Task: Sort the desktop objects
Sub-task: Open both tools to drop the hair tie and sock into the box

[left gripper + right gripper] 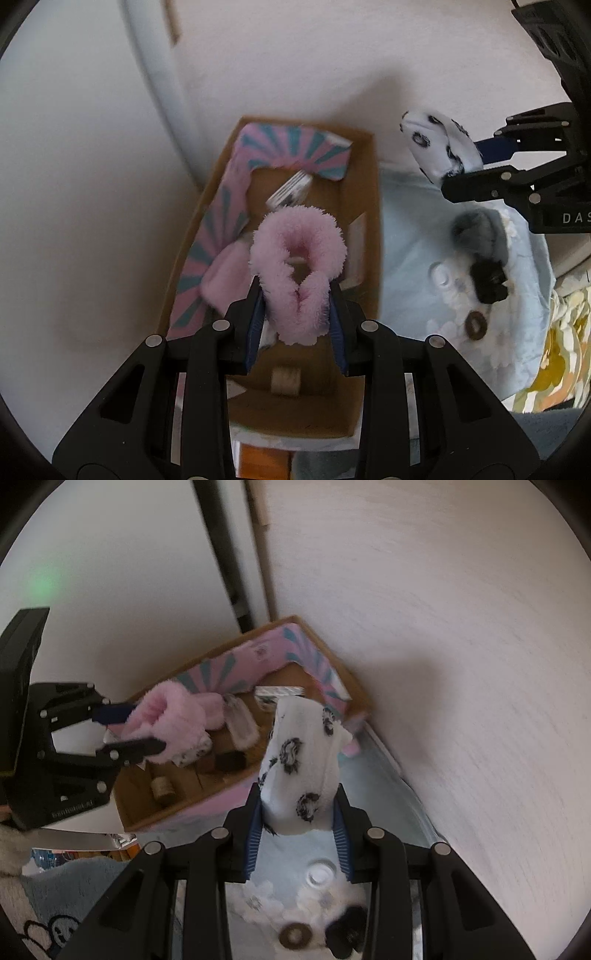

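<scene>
**Both hands loaded over the box**

The left gripper [297, 325] has its fingers clenched on a pink scrunchie [297, 273], which hangs above the middle of the cardboard box [364, 177]. Inside the box, below the scrunchie, lie a twine spool [285, 382] and some small packets; a pink-and-teal liner [221, 218] runs along the box's left and far walls.

To the right of the box, the right gripper [298, 825] grips a white sock [301, 760] with black prints, held over the pale blue cloth [413, 236] just beside the box's right wall. On that cloth, further from the box, sit a brown ring [477, 325], a black clip [489, 282] and a grey fluffy piece [476, 230].

Risks, as I judge them: the scrunchie is soft and pinched only at its lower end, so a loose release could let it snag on a finger rather than fall into the box. The sock's free end droops toward the box wall and could catch its edge. Both grippers near the box at once could also knock together.
</scene>
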{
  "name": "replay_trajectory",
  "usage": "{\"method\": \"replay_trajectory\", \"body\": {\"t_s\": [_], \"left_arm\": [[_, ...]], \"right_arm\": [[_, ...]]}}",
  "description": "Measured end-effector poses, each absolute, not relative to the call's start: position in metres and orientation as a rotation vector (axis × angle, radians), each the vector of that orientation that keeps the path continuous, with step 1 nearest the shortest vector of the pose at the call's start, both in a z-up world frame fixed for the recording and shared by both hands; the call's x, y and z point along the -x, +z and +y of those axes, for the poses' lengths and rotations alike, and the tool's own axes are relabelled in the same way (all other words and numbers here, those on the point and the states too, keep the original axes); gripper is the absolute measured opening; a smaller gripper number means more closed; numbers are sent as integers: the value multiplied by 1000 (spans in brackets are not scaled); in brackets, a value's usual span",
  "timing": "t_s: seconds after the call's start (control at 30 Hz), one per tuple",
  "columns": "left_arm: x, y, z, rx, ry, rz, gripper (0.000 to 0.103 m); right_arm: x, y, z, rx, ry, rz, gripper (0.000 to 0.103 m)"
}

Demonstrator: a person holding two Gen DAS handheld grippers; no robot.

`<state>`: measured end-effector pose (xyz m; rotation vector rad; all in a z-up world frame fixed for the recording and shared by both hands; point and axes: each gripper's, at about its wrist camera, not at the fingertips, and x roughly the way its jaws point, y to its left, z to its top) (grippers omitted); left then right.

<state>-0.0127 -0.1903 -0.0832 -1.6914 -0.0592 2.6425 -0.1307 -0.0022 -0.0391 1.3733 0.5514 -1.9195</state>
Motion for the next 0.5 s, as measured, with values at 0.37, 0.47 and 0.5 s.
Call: {"method": "replay_trajectory", "body": {"t_s": [0.37,0.47,0.5], "left_arm": [[2,-116,-212,1802,2613,-120,28],[2,-118,-213,1804,2608,-131,28],[2,-119,-212,1803,2607,-132,28]], "right_arm": [[133,-80,-75,-1399,-1755,615,32],[133,-88,-84,-1414,-1735,612,32],[134,-90,-85,-1419,-1729,607,32]]}}
